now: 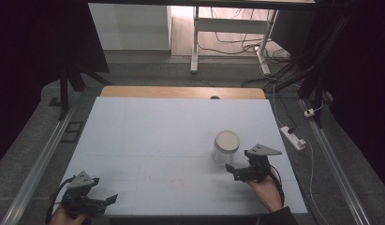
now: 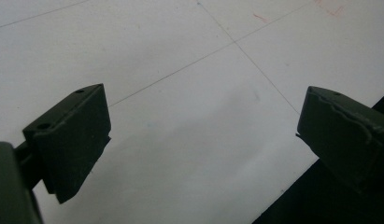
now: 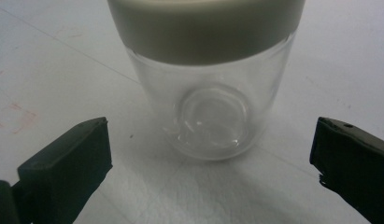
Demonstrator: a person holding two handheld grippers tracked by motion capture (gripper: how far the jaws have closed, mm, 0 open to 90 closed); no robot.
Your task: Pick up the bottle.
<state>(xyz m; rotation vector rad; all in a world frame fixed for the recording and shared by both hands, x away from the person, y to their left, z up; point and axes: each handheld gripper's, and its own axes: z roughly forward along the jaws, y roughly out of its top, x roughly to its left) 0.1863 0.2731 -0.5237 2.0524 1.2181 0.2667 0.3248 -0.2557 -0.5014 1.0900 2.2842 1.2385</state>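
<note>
in the high view we see a clear glass jar (image 1: 226, 147) with a pale lid (image 1: 227, 139) standing upright right of centre on the light table (image 1: 157, 140), with the right gripper (image 1: 231, 169) just below it, apart from it. in the right gripper view we find its jaws spread wide at the lower corners, the jar (image 3: 213, 107) ahead between them, untouched. the left gripper (image 1: 110, 200) sits at the lower left of the high view, well apart from the jar, its jaws likewise wide over bare table (image 2: 180, 70) in the left gripper view.
</note>
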